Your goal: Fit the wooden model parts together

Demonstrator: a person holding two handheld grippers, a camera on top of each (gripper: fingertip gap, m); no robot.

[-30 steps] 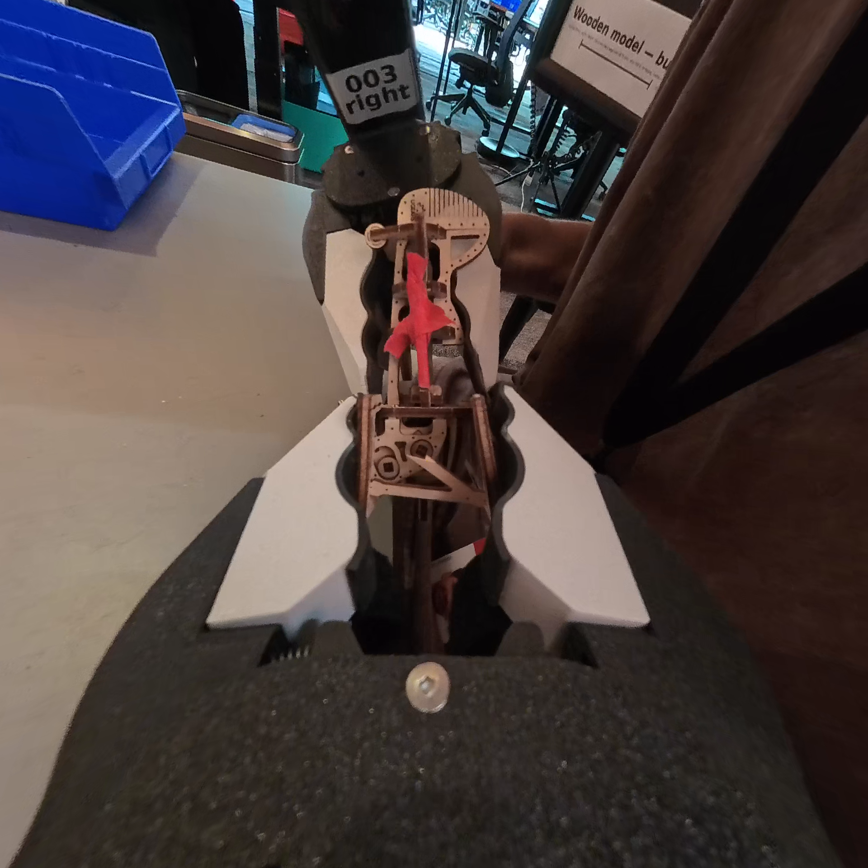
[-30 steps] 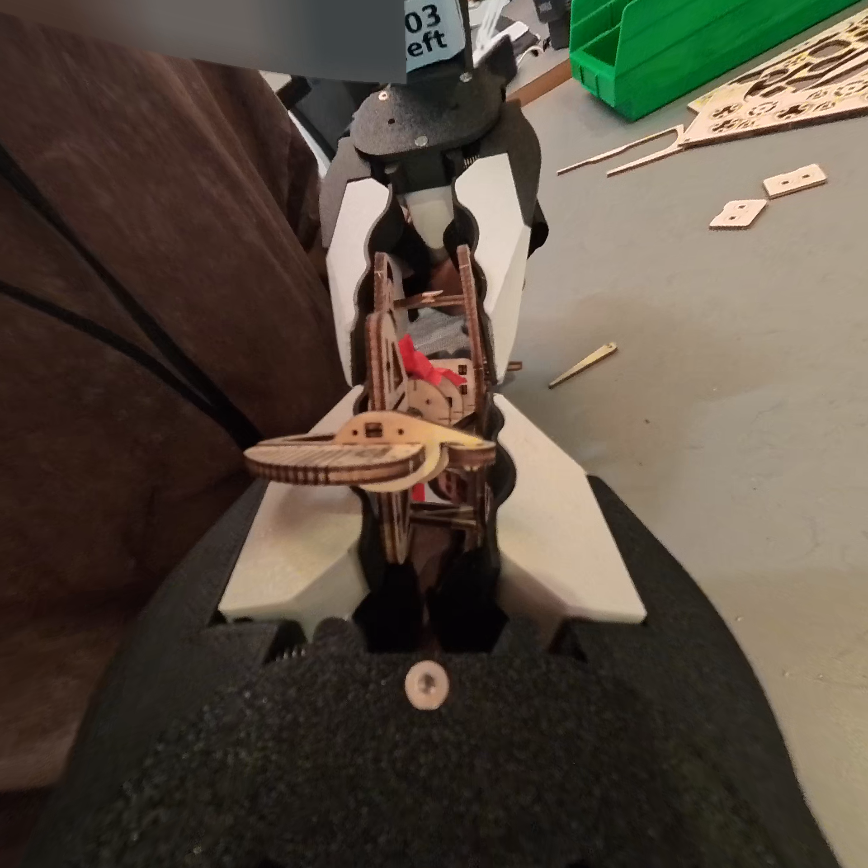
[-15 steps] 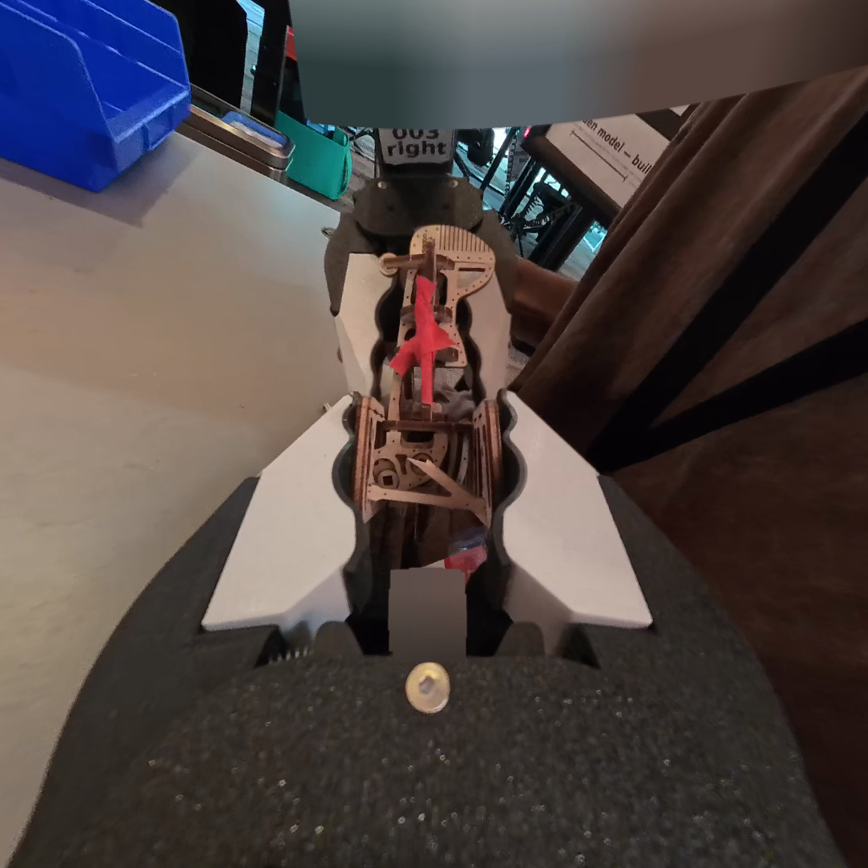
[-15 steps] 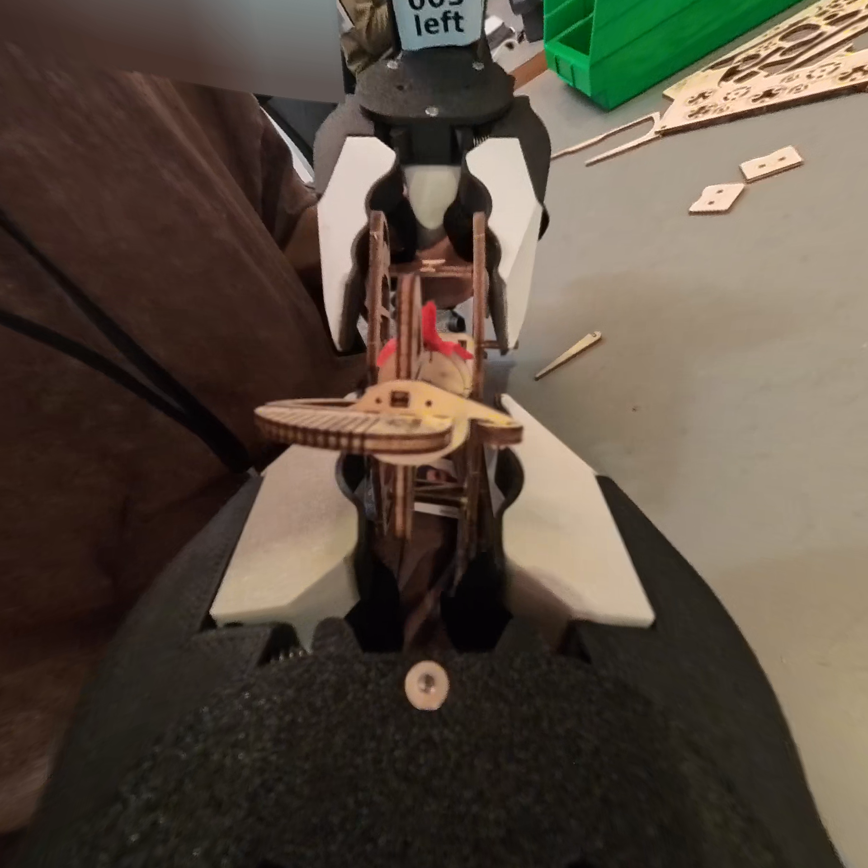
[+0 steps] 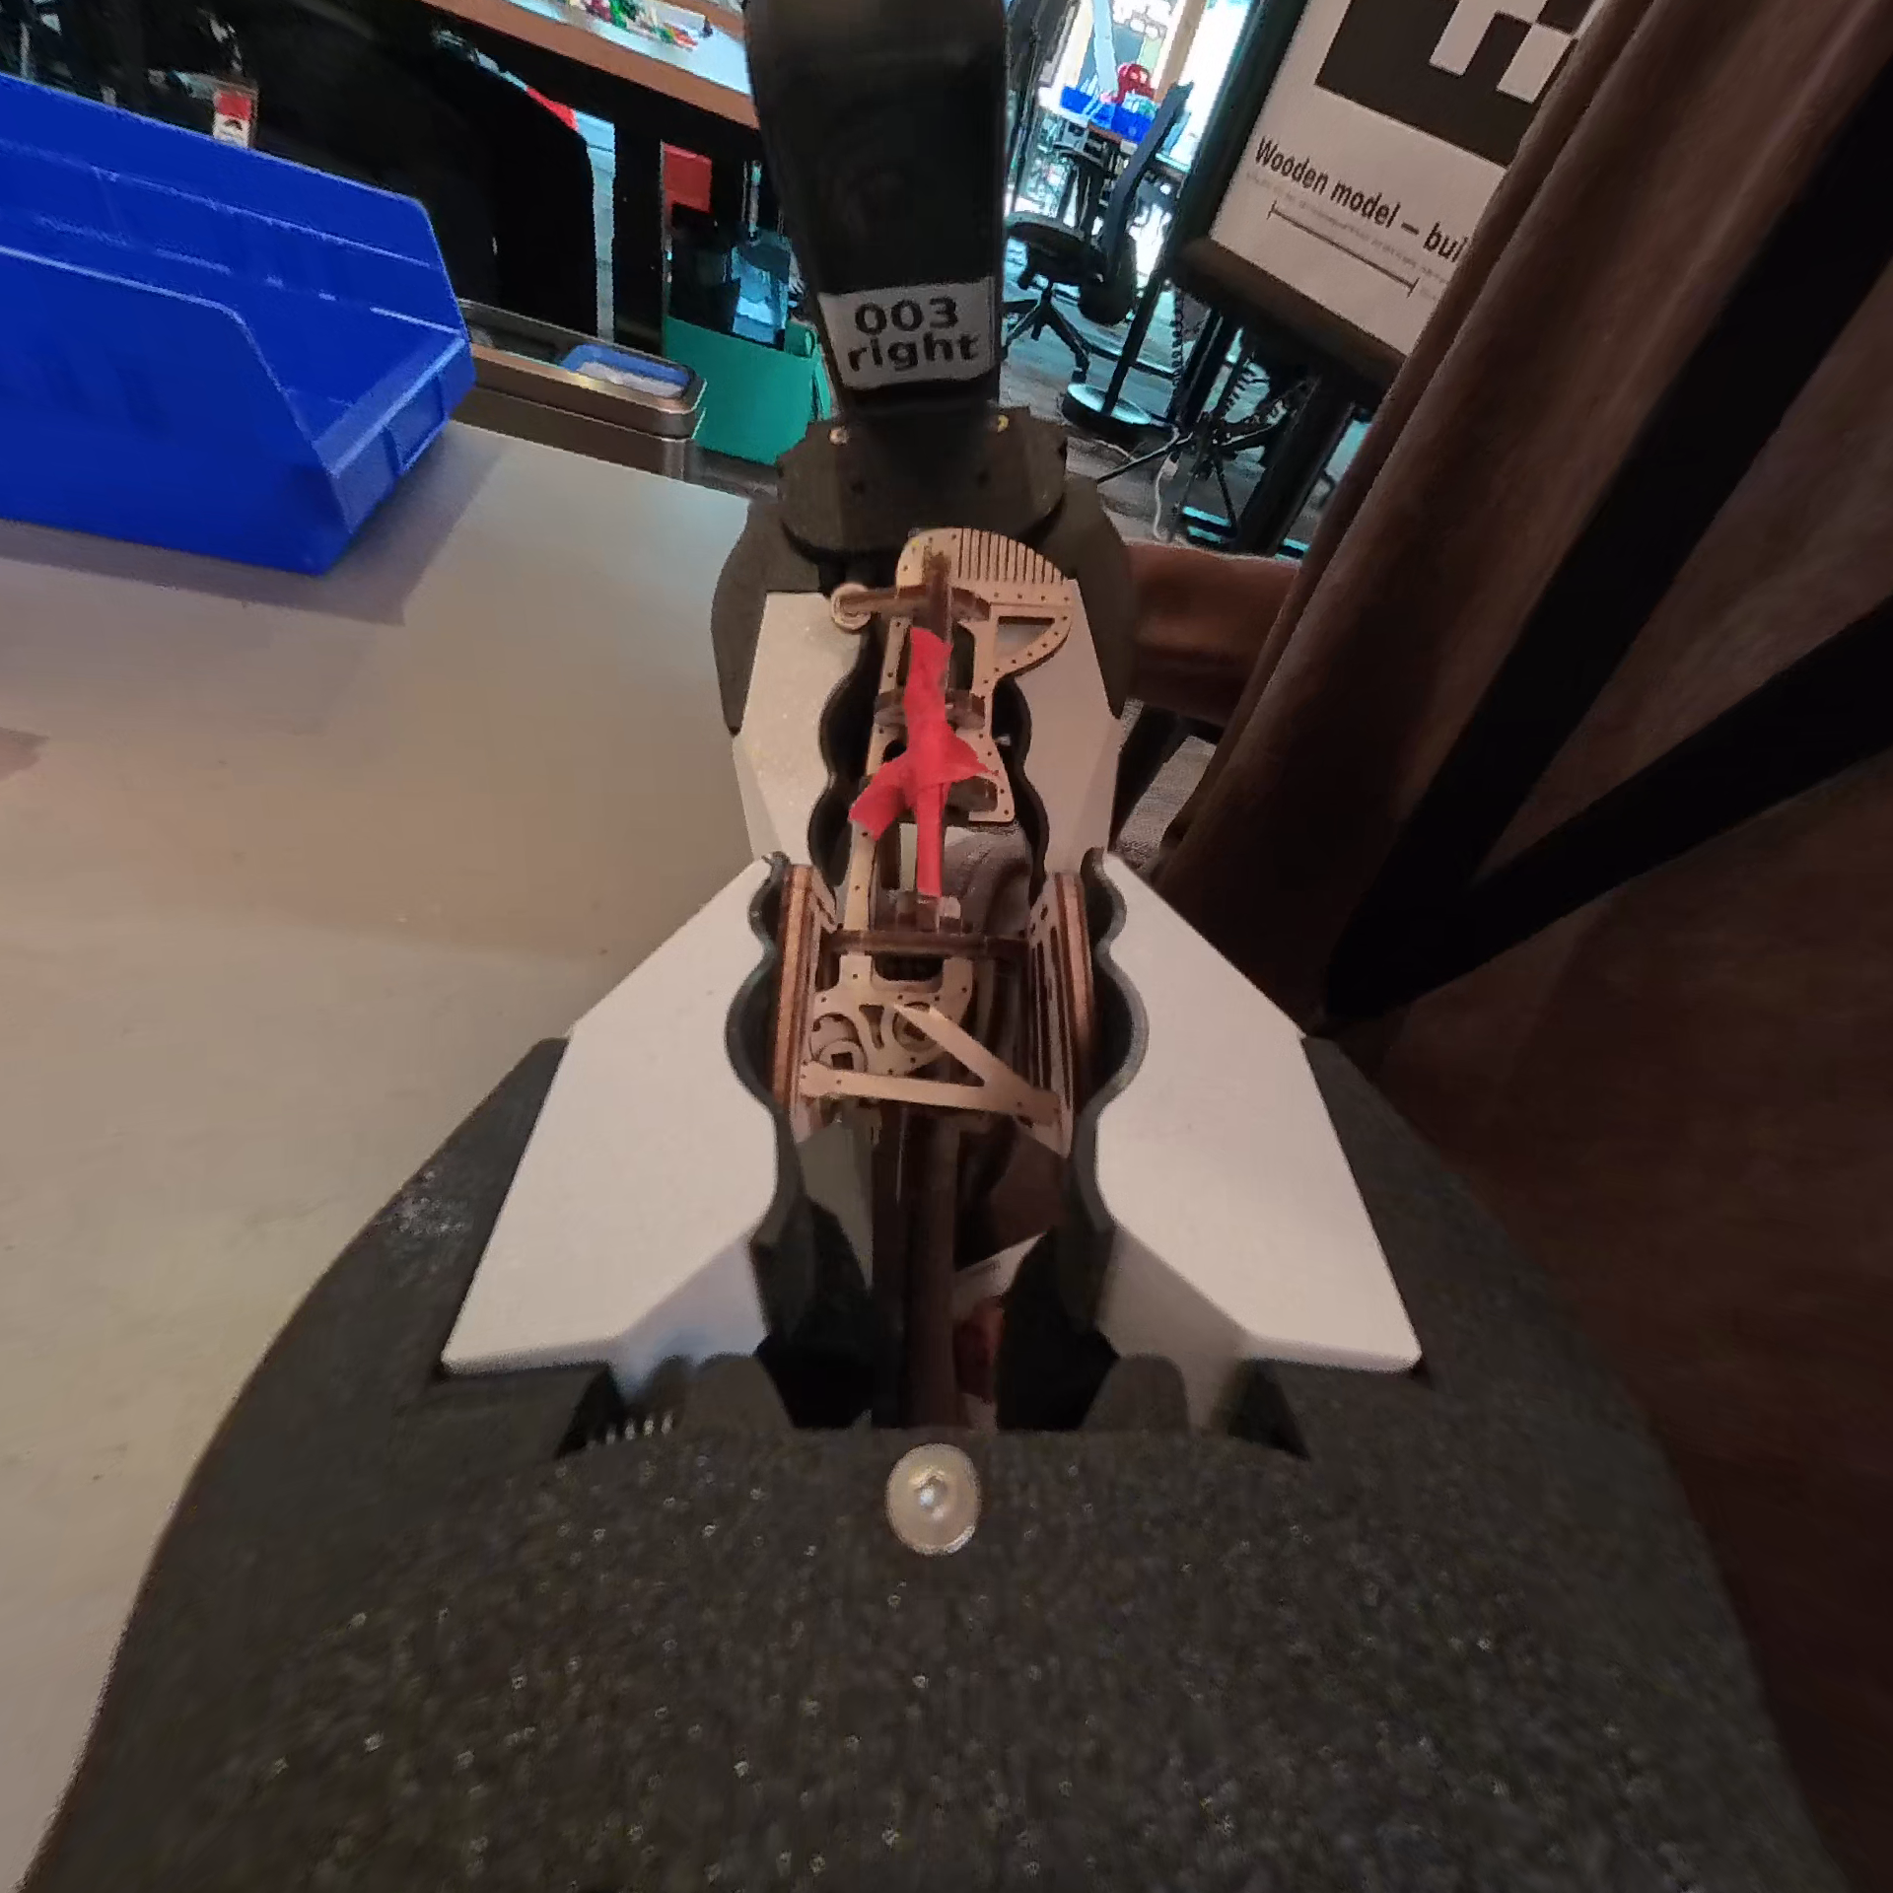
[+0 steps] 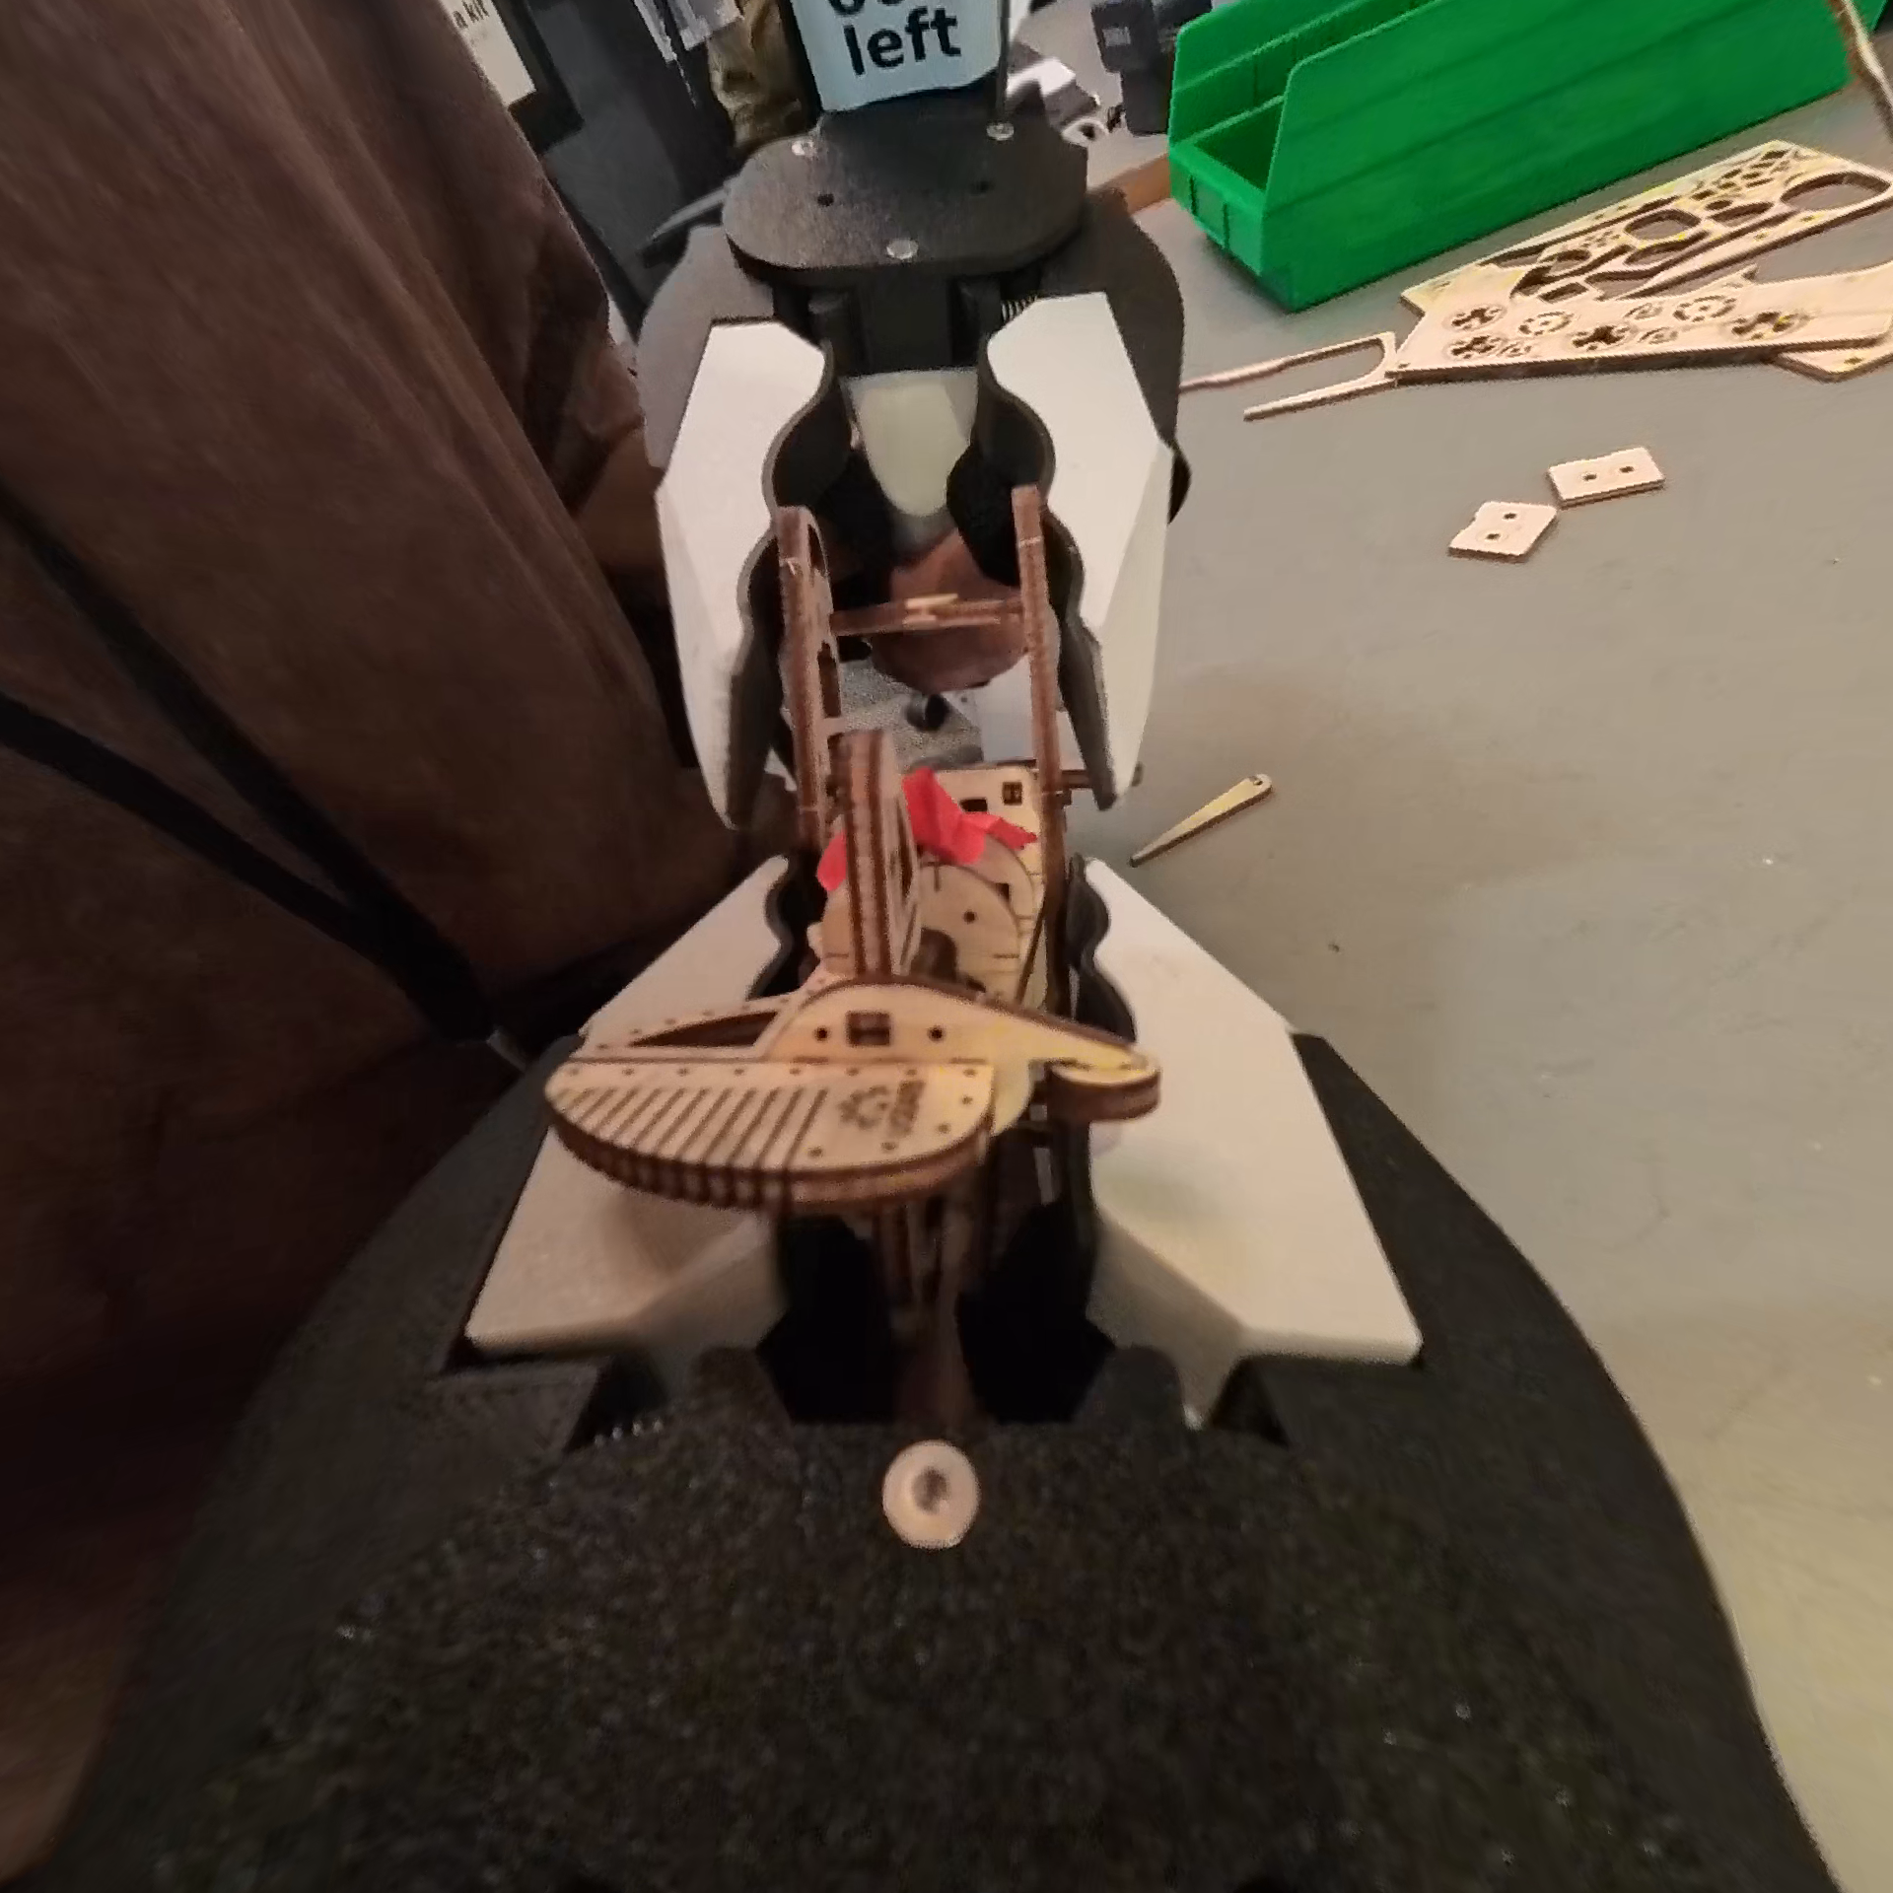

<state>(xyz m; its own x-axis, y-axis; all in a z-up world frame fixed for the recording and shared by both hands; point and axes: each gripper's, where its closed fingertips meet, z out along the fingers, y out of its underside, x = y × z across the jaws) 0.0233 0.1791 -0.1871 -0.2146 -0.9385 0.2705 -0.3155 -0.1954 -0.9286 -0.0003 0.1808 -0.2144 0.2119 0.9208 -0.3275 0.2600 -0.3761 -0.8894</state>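
The wooden model [image 5: 927, 983] is held in mid-air between both tools, above the edge of the grey table [image 5: 307, 922]. Its ribbed frame end is clamped by the left gripper [image 5: 927, 1035], and the end with the fan-shaped piece [image 6: 809, 1106] and the red tape scrap [image 6: 948, 825] is pinched by the right gripper [image 6: 927, 1045].

Honestly, the thin laser-cut ribs could get snapped if the two ends are twisted or squeezed unevenly, and a half-seated tab could be popped loose.

Loose wooden bits [image 6: 1557, 502], a part sheet [image 6: 1659, 307] and a green bin [image 6: 1485, 133] are seen on the table, a blue bin [image 5: 205, 379] opposite, with an office-like room behind.
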